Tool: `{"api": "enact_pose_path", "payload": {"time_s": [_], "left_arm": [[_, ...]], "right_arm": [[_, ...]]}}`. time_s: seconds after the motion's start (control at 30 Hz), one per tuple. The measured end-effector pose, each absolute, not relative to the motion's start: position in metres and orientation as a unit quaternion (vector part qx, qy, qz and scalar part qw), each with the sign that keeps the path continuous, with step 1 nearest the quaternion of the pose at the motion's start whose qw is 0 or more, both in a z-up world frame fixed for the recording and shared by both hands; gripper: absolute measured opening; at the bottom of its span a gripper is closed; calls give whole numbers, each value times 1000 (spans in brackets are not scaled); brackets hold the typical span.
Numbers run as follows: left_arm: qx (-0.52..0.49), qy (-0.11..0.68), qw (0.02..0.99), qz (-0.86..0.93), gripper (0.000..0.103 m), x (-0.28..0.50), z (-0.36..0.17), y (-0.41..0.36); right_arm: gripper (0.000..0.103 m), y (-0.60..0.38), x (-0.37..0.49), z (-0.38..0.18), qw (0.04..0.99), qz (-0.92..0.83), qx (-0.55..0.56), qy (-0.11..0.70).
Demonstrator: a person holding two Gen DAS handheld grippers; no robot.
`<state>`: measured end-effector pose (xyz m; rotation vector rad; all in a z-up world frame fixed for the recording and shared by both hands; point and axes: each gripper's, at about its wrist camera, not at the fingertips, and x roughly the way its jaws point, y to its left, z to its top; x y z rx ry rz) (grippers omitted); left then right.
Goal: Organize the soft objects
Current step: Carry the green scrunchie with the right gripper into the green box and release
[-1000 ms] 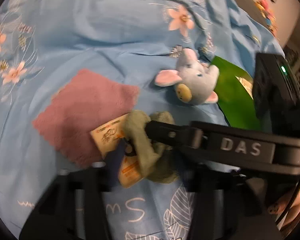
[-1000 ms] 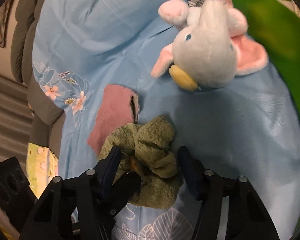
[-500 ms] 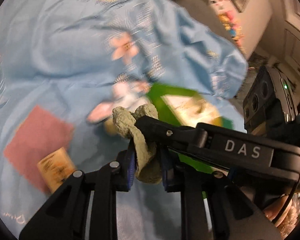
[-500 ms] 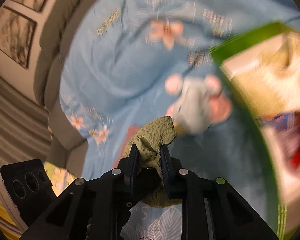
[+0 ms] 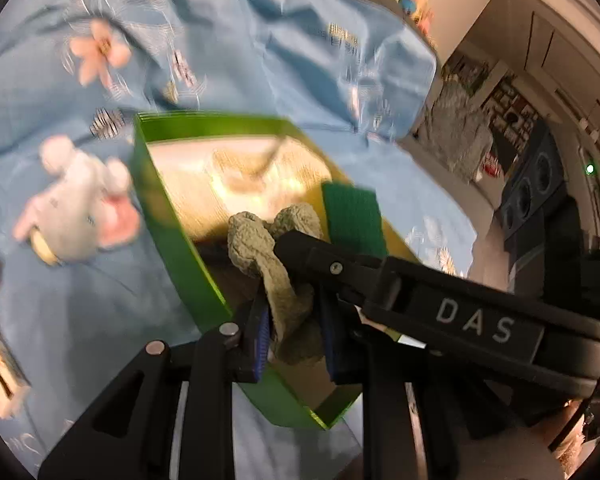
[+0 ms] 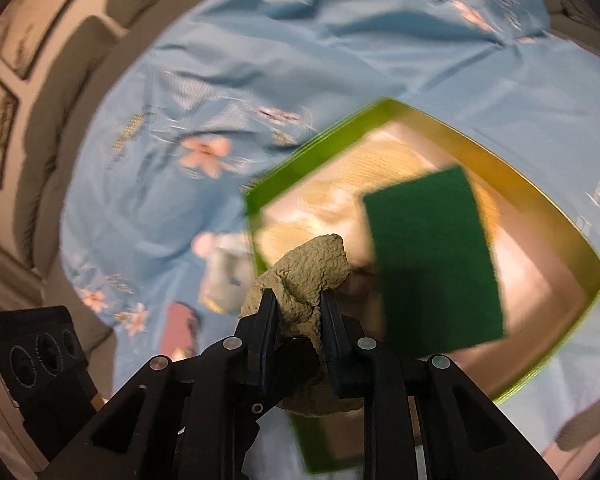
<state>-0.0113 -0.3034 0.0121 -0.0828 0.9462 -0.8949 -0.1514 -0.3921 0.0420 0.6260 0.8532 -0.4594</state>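
Both grippers hold the same green towel (image 5: 278, 276), each nipping a different part of it. The left gripper (image 5: 294, 332) has its jaws nearly closed and squeezing the towel. The right gripper (image 6: 298, 320) has just been closing and now pinches it too. The towel hangs over the green box (image 6: 548, 216), where a dark green pad (image 6: 432, 256) lies. A grey toy elephant (image 5: 76, 216) sits on the blue bed sheet (image 5: 80, 312) beside the box.

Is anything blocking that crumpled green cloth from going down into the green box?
Nothing visible blocks it. Both the left gripper and right gripper are shut on the green cloth above the open green box, which already holds a dark green pad.
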Motion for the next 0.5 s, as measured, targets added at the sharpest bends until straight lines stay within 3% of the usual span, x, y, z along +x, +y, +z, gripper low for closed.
{"api": "enact_pose_path", "payload": {"time_s": [0.5], "left_arm": [[11, 453, 799, -395, 25, -19, 7, -313]], "right_arm": [[24, -406, -158, 25, 818, -266, 263, 436]]}}
